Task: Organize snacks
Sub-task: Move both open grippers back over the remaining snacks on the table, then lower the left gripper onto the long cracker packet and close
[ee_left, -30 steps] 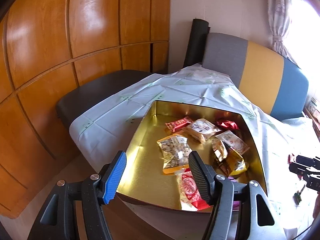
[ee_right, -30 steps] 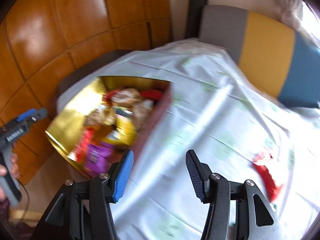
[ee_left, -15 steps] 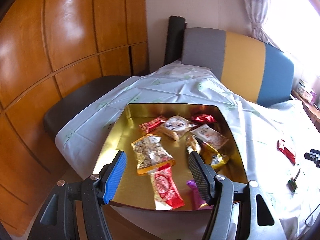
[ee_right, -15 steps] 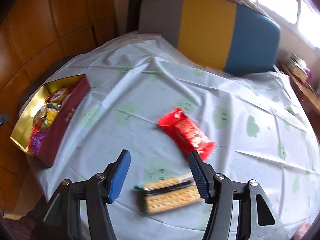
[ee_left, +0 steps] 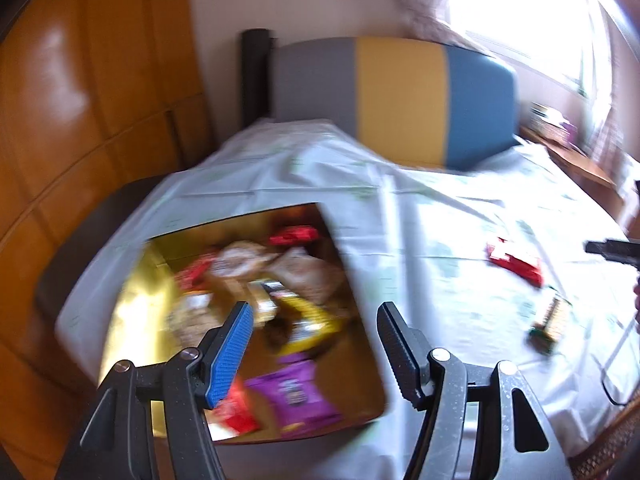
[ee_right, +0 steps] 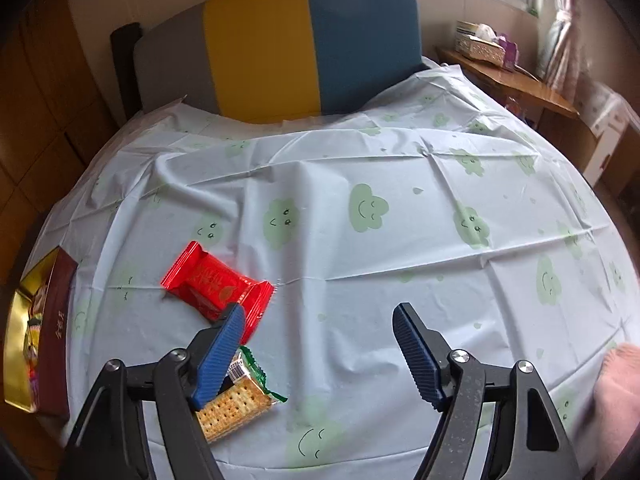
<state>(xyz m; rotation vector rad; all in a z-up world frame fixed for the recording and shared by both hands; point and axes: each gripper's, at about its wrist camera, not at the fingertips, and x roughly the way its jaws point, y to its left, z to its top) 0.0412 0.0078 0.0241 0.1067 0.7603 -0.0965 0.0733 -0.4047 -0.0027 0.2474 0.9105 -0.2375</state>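
Tablecloth with green smiling clouds meets tricolour headboard

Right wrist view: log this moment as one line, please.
right gripper: open, empty, jaws just opened | red pack, cracker pack: on cloth, outside box | left gripper: open, over box

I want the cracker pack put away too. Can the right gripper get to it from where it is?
Probably yes. The right gripper is open and empty, and the cracker pack lies flat on the tablecloth just under its left finger. Nothing covers it; the red packet lies just beyond.
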